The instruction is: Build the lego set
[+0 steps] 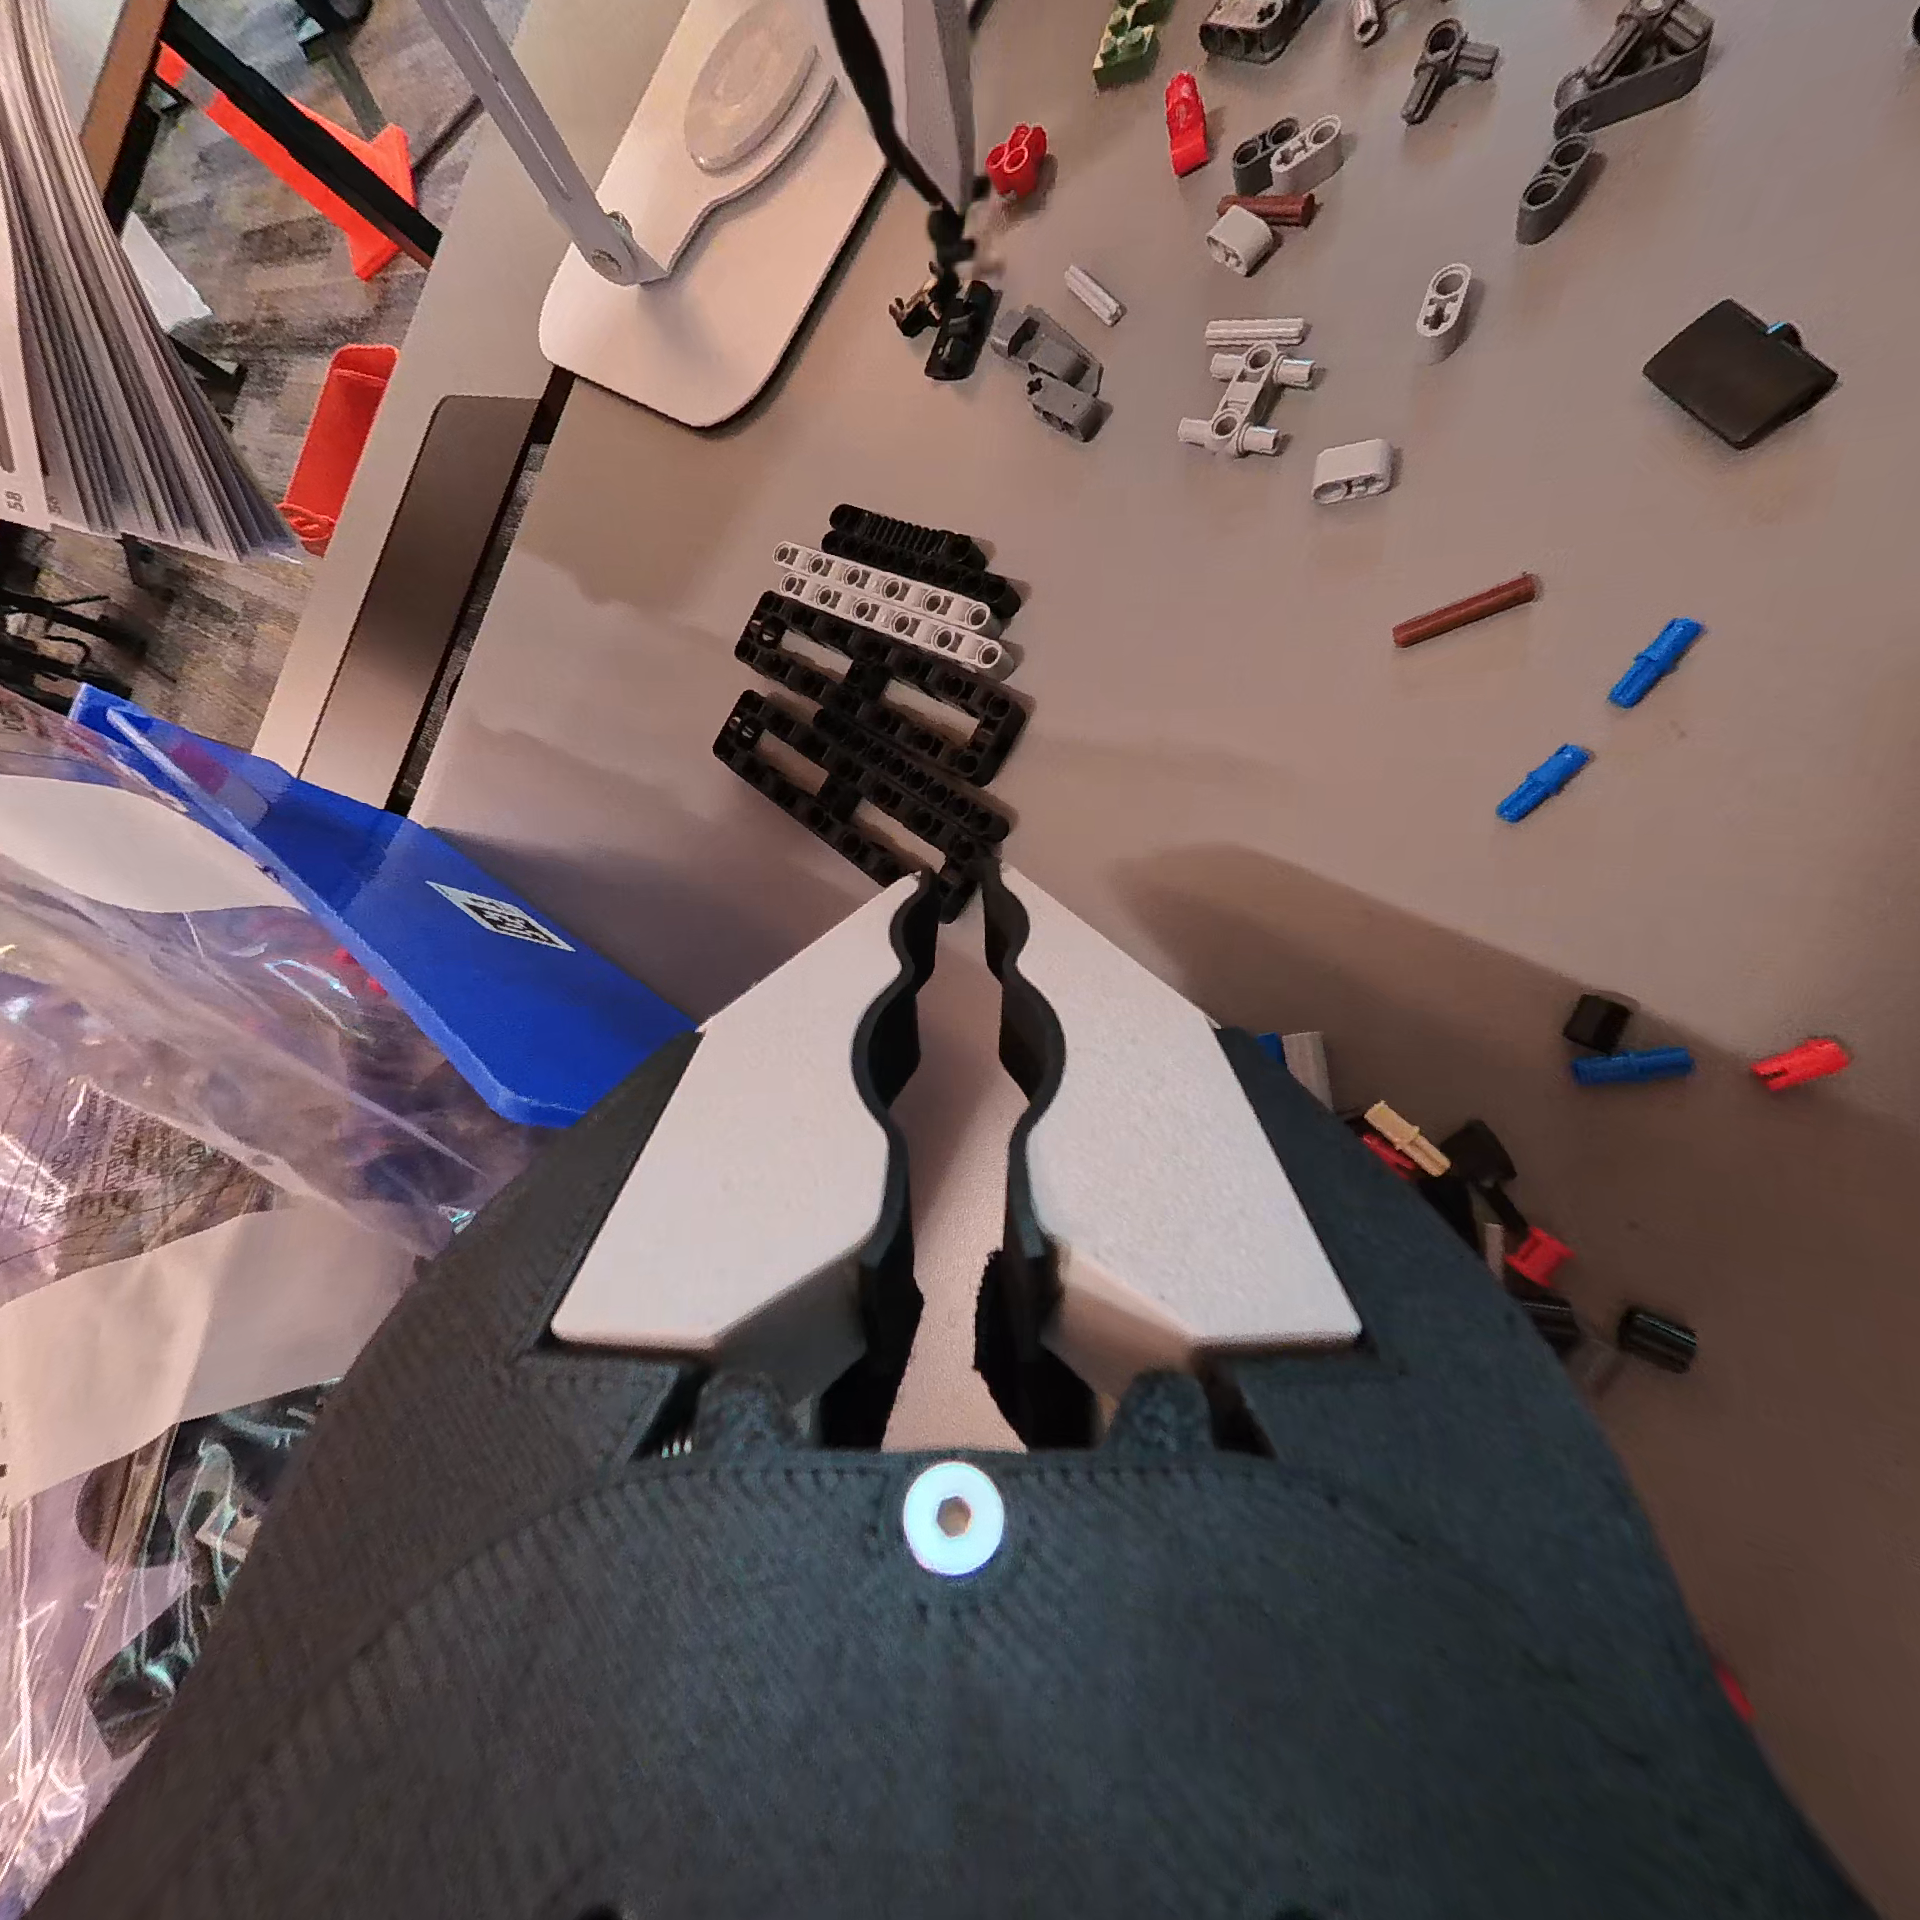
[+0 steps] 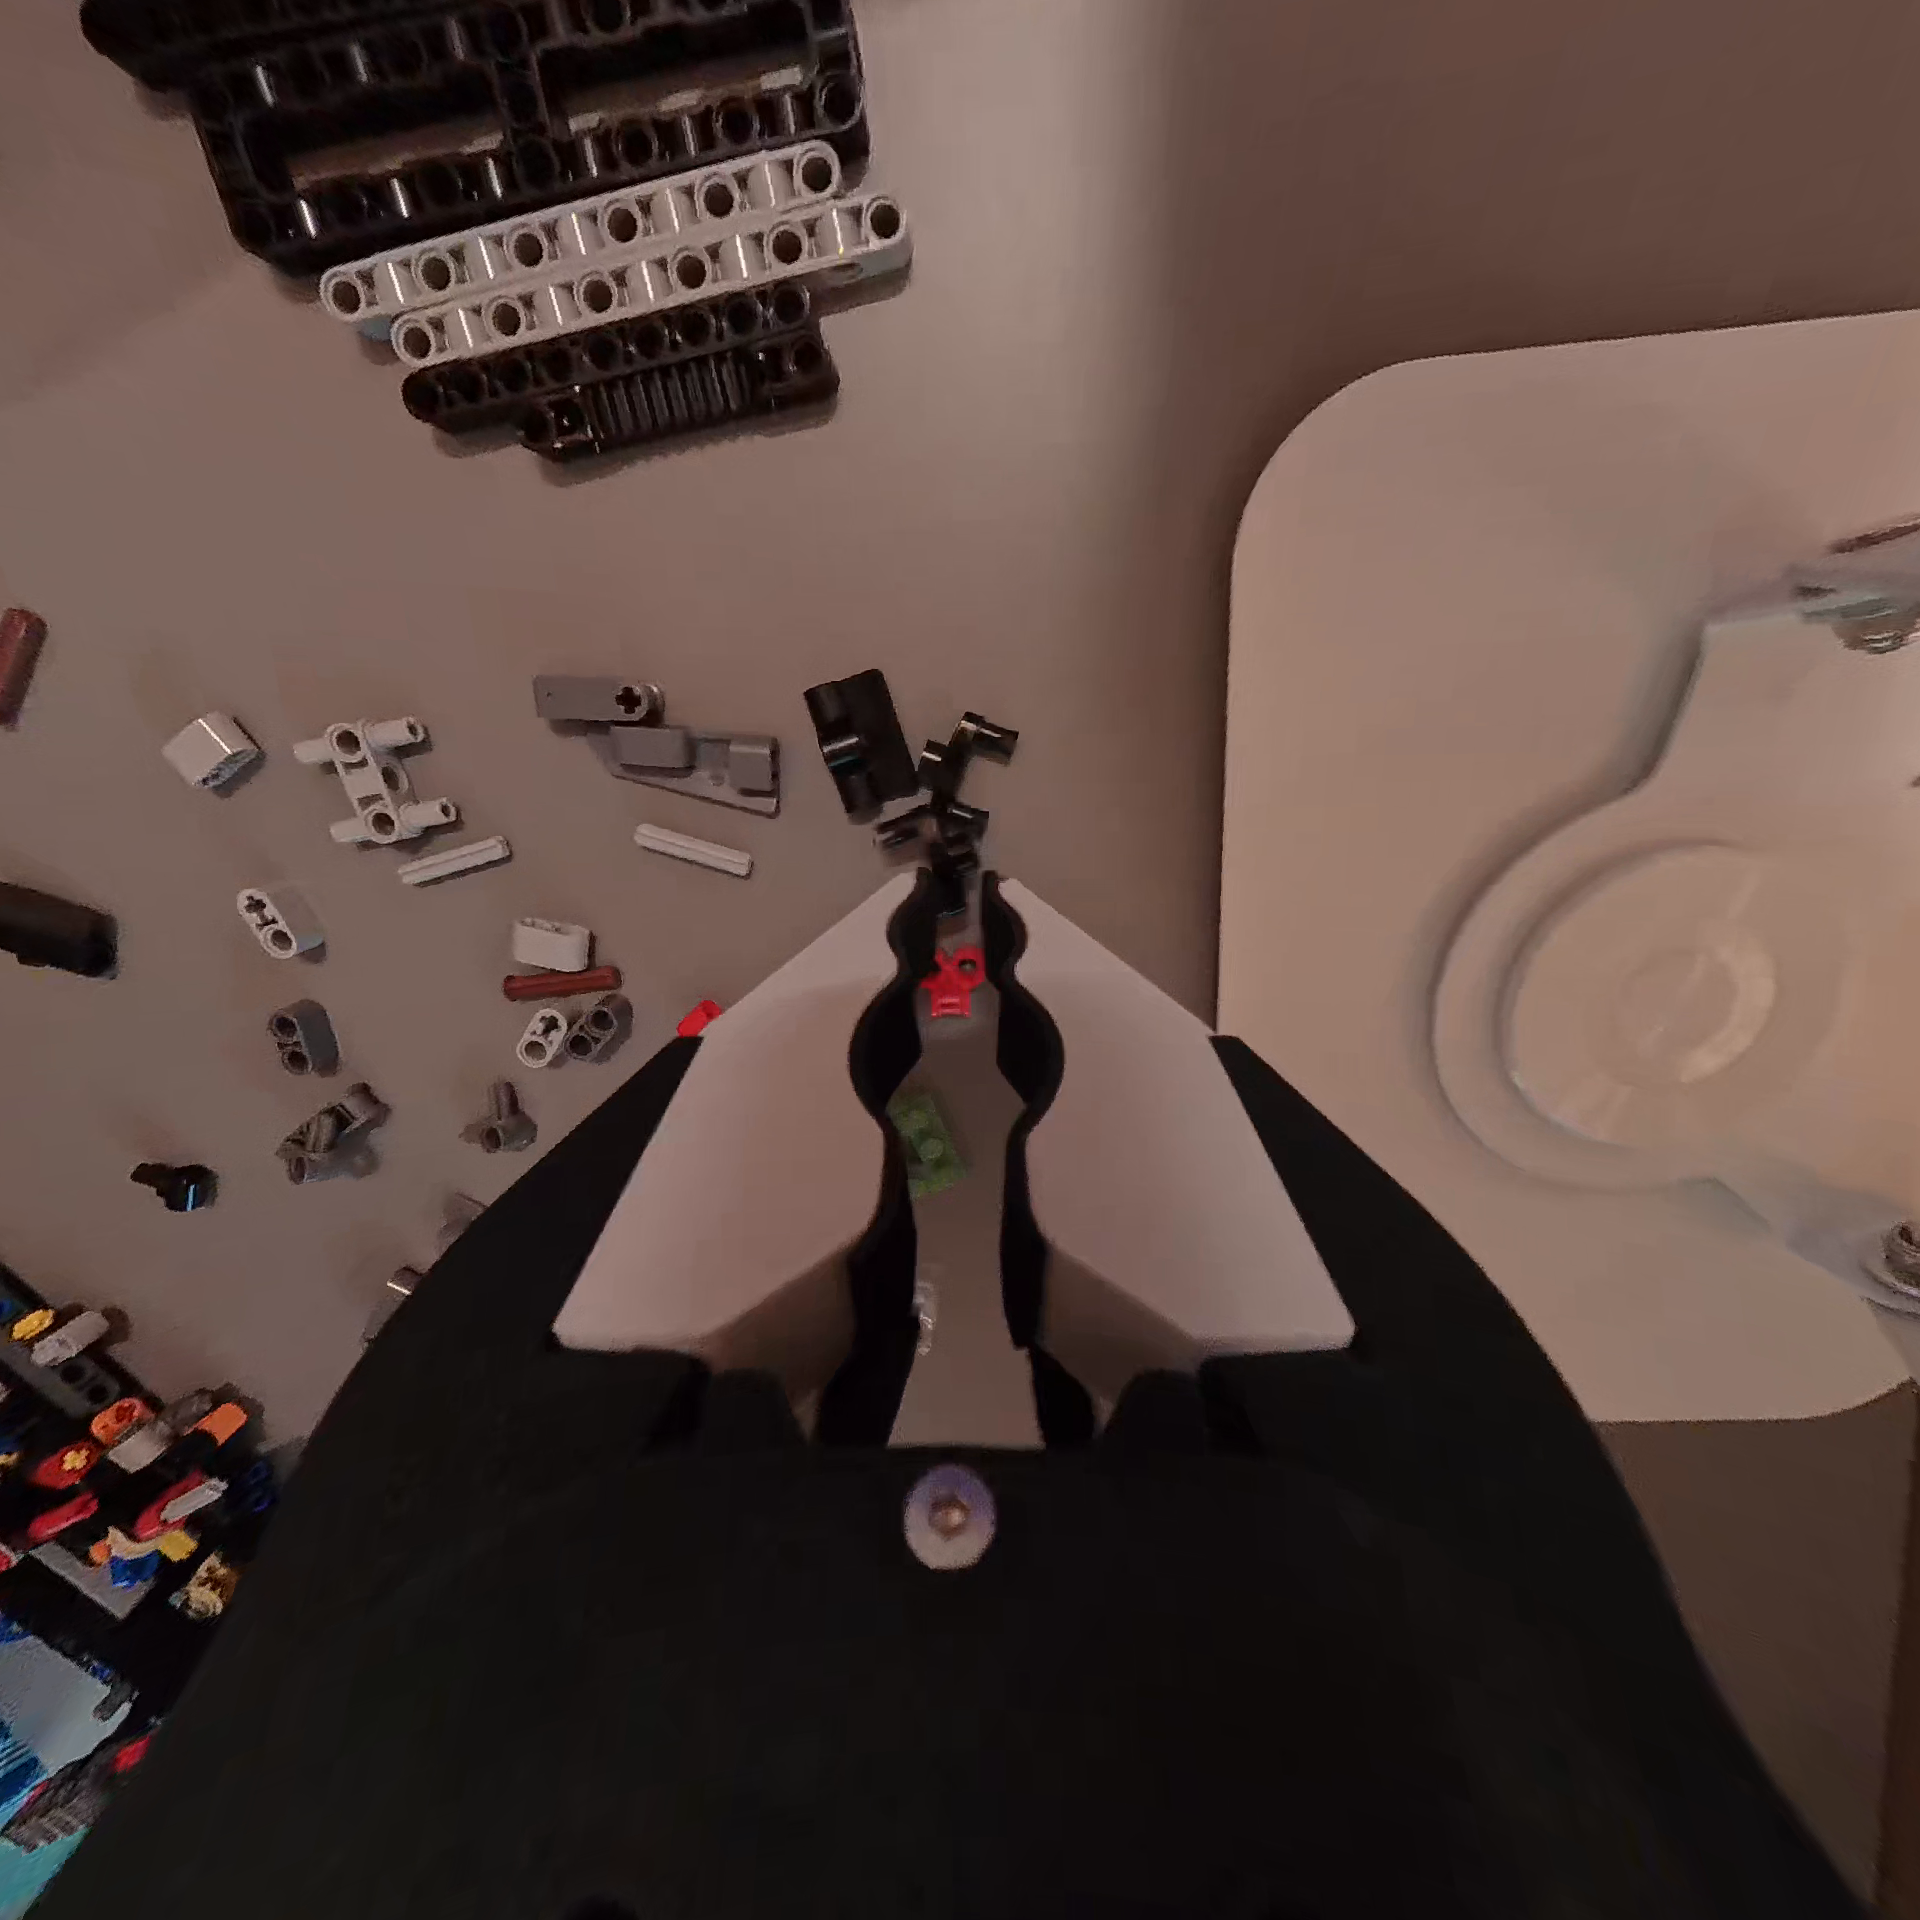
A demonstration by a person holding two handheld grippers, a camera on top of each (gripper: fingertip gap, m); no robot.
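Note:
A flat black frame assembly with two white beams lies on the grey table; it also shows in the right wrist view. My left gripper is shut on the near end of this assembly. My right gripper is shut on a small black connector piece, low over the table beside a black block. The right gripper shows far off in the left wrist view. A red piece and a green plate lie under its fingers.
Loose grey, black, red and blue parts are scattered over the table. A white lamp base stands right of my right gripper. A blue board, a plastic bag and a booklet are at the left. Some 20 cm of space lies between my two pairs of fingers. The green plate lies some 6 cm from my right tips, 25 cm from my left tips.

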